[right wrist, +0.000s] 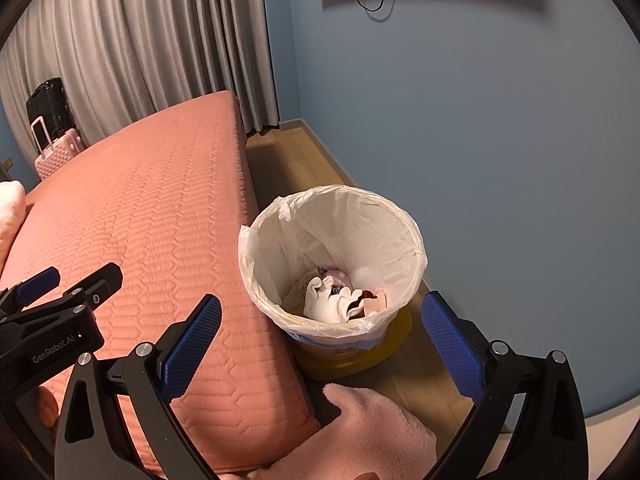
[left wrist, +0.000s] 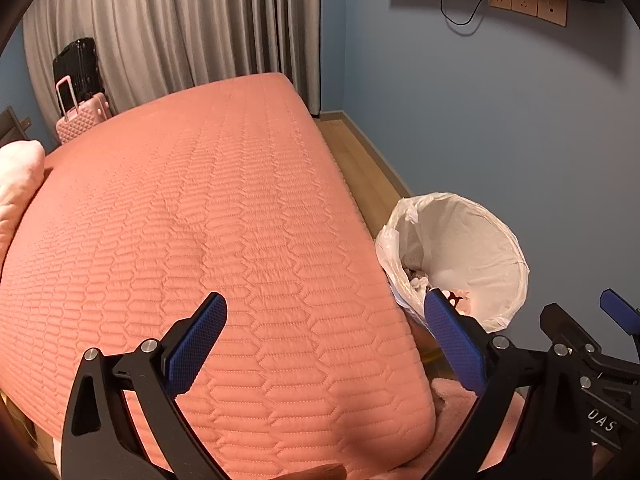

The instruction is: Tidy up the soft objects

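Quilting in a long hexagon stitch covers the salmon-pink bed (left wrist: 224,216), which fills most of the left wrist view and lies bare apart from a pale pink pillow (left wrist: 18,184) at its far left edge. Grey curtains (left wrist: 160,24) hang behind the bed, with a pink suitcase (left wrist: 82,118) and a black suitcase (left wrist: 78,66) standing before them. The blue wall (right wrist: 500,140) carries wall sockets (left wrist: 528,2) and a dangling black cable (left wrist: 460,4); wooden floor (right wrist: 292,160) runs between bed and wall. On that floor, just beside the bed's edge, stands a bin (right wrist: 332,256) lined with a white plastic bag, and crumpled soft items (right wrist: 340,298), white and pink, lie in its bottom. The left gripper (left wrist: 324,344) hovers over the bed corner, jaws spread wide and holding nothing. The right gripper (right wrist: 320,348) hangs near the bin, likewise wide apart and empty, above a fuzzy pink cloth (right wrist: 368,432) at the frame's lower edge.
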Demonstrator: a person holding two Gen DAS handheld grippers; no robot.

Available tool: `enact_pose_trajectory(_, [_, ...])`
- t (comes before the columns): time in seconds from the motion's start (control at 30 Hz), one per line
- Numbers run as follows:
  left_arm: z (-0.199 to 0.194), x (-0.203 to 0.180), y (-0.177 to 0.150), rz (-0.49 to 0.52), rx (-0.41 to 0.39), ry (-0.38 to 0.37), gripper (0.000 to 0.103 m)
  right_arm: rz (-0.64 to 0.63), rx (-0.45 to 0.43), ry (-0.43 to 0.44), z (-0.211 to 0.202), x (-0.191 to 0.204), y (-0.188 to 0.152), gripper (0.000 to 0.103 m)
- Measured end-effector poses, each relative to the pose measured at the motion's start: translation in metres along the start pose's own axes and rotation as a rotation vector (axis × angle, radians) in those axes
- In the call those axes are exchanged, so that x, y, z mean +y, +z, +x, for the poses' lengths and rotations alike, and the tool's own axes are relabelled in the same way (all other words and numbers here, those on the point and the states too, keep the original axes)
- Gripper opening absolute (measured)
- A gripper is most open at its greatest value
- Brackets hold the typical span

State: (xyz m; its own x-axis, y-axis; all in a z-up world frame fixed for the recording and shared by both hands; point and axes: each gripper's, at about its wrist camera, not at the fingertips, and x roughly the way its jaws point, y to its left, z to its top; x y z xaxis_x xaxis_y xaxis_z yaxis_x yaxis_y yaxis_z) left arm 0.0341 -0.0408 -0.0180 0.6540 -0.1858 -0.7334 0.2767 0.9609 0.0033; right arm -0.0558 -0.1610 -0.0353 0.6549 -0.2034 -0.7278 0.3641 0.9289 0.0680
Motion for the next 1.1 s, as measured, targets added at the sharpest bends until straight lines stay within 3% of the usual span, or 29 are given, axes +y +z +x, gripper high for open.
enact_pose_trajectory(1.1, [0.014,-0.03,-0.003,0.043,0.042,-0.011,0.095,0.02,0.014,-0.046,0.012,-0.024,-0.005,0.098])
